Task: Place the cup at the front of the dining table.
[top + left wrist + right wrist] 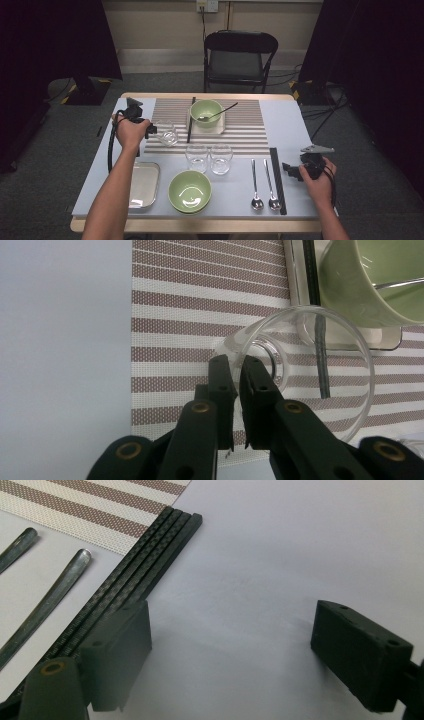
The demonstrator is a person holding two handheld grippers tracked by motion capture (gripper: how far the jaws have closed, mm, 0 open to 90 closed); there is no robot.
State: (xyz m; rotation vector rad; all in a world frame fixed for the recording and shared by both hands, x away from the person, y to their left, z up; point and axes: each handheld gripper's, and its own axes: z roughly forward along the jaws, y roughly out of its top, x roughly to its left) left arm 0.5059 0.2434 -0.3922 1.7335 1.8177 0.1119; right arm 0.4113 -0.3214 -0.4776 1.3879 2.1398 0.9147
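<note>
At the left edge of the table (100, 170) a shallow metal tray (145, 184) lies partly covered by the person's left forearm, so its near corner is hidden. Further back, the left gripper (150, 130) sits at the left side of the striped placemat (240, 131), and its jaws are pinched nearly together on the rim of a clear glass (168, 135). In the left gripper view that glass (320, 375) is tilted with its mouth toward the camera, one jaw inside the wall and one outside; its lower right edge runs out of frame. Just behind it stands a green bowl (370, 285) on a pale tray, cut off at the top and right, with a black stick (312, 270) beside it.

Nearer the middle stand two upright glasses (209, 158) and a second green bowl (190, 191). Then come two spoons (263, 185) and a set of black chopsticks (277, 180). At the far right the right gripper (291, 170) rests low over bare table, jaws spread wide with nothing between them; its left jaw overlaps the chopsticks (130, 585) in its own view, and whether it touches them is unclear.
</note>
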